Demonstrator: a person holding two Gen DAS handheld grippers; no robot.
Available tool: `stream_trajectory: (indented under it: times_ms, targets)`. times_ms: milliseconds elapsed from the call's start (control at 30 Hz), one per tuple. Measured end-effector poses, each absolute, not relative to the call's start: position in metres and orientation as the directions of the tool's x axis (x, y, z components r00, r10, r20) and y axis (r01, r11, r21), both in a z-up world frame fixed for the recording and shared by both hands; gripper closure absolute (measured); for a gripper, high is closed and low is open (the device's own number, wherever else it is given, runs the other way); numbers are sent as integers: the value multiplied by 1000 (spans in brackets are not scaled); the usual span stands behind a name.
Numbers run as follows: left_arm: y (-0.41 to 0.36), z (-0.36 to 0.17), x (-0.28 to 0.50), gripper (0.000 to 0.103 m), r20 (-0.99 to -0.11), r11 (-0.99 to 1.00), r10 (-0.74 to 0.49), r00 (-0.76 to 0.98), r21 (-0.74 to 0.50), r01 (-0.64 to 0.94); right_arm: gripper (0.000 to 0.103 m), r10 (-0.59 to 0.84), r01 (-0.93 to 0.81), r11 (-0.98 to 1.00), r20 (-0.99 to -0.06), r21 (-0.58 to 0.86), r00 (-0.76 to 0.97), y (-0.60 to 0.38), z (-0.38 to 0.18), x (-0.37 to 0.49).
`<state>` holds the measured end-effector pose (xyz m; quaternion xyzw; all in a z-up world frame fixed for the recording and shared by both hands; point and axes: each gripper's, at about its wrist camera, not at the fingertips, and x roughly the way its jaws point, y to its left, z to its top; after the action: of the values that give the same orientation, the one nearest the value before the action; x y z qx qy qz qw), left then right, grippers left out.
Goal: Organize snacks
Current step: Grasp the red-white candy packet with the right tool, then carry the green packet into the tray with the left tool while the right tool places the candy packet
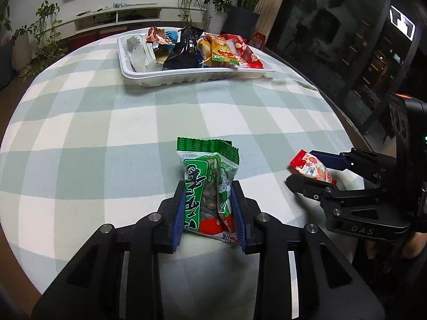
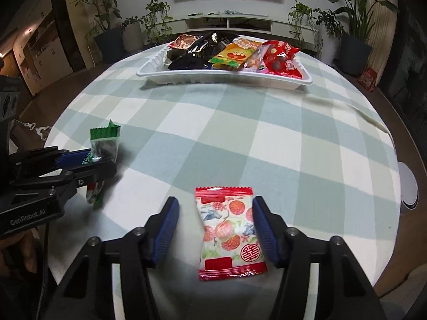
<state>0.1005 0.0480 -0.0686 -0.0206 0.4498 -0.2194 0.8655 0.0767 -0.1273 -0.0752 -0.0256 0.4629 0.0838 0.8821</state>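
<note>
Green crinkle-edged seed packet is clamped upright between the blue ribbed pads of the left gripper, just above the pale green-and-white checked tablecloth. Over on the right gripper, the red-bordered fruit-print sachet sits between the spread fingers; there's a clear gap on its left side, and I can't tell whether it's gripped. Far across the table, the white plastic tray is piled with snacks.
</note>
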Motion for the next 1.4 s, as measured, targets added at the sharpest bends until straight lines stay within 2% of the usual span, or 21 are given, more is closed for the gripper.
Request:
stream_trajectory:
  times_ms: [300, 433, 633, 1033, 1167, 1400]
  targets:
    - [44, -68, 99, 74, -772, 902, -397, 496, -228, 368, 45, 114, -249, 968, -818, -37, 563, -127, -77, 61]
    - [45, -68, 98, 74, -773, 903, -394, 497, -224, 367, 61, 141, -272, 962, -818, -20, 558, -128, -76, 59]
    - [43, -66, 97, 74, -770, 904, -387, 507, -206, 375, 69, 177, -243, 969, -810, 44, 559, -139, -74, 60]
    - [51, -56, 95, 74, -728, 895, -429, 535, -261, 362, 70, 205, -174, 977, -743, 121, 637, -166, -51, 61]
    - [58, -43, 95, 74, -698, 886, -455, 552, -297, 355, 70, 230, -146, 973, -722, 179, 652, -184, -40, 69]
    - [78, -7, 123, 74, -647, 889, -457, 610, -335, 312, 70, 215, -111, 974, -661, 196, 719, -217, -1, 112]
